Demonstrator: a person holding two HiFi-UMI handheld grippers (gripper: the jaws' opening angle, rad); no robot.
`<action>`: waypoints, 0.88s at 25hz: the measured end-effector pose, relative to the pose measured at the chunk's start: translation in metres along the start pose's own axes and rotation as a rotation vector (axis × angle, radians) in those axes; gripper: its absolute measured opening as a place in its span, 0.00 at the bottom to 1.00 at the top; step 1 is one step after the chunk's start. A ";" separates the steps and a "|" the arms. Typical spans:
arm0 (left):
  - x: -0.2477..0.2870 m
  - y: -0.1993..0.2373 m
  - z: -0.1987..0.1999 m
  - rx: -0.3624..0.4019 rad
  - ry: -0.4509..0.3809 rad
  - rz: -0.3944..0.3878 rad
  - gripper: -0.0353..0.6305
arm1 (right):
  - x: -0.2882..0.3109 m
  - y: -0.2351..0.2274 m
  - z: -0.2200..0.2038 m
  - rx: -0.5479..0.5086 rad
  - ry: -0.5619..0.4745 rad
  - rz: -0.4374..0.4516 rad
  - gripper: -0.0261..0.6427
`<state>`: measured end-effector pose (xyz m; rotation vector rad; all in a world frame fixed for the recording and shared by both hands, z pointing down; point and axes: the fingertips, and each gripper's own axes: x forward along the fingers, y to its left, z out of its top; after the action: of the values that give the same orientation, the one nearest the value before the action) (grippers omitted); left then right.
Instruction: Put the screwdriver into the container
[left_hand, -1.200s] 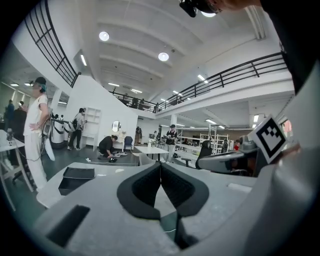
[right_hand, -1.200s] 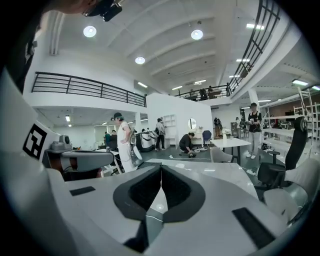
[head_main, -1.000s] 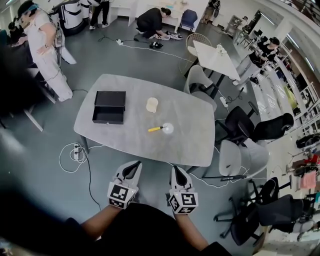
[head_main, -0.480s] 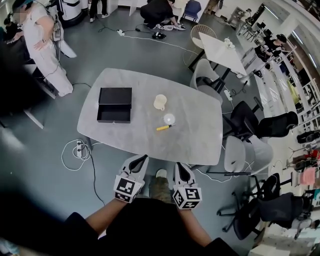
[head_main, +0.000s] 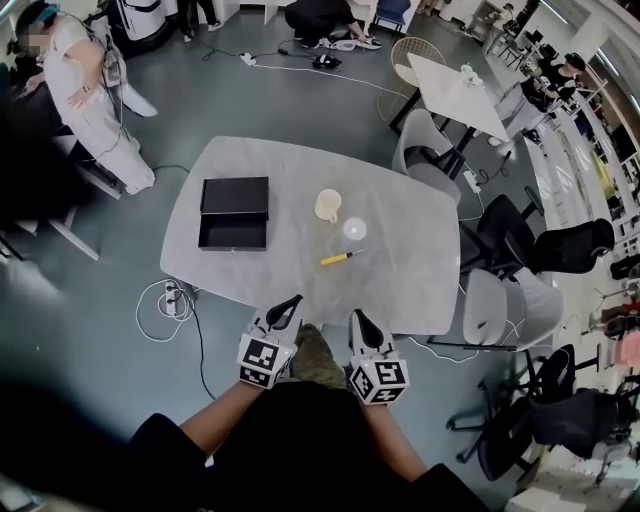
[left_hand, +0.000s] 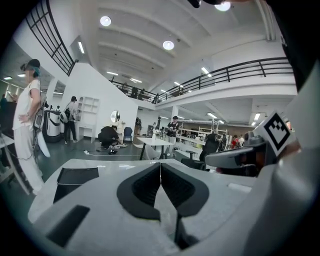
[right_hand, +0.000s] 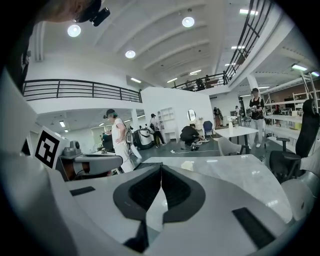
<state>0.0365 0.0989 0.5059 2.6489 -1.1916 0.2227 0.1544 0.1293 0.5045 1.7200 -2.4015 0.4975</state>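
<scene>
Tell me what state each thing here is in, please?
Left gripper: shut, empty.
Right gripper: shut, empty.
Box: open.
Screwdriver: lying flat, outside the Box, untouched.
Mug: upright.

White left tongs (head_main: 296, 300) and right tongs (head_main: 356, 315) have black pads (left_hand: 145, 187) and black-and-white marker cubes (head_main: 262, 360); the sleeves (head_main: 170, 440) are black.

Bright, even indoor light.
We see round ceiling lamps (left_hand: 168, 45) above the table (head_main: 400, 260), pale glare on its top, fisheye bending and dark corners.
</scene>
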 end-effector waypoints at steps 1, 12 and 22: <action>0.009 0.004 -0.001 0.003 0.015 -0.002 0.08 | 0.008 -0.005 0.002 0.003 0.000 0.001 0.06; 0.156 0.026 -0.039 0.078 0.219 -0.133 0.08 | 0.092 -0.088 0.025 0.049 0.024 0.007 0.06; 0.259 0.046 -0.128 0.034 0.513 -0.227 0.10 | 0.162 -0.164 0.015 0.171 0.096 0.046 0.06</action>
<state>0.1662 -0.0824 0.6953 2.4973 -0.7228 0.8238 0.2555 -0.0677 0.5703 1.6658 -2.3963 0.7947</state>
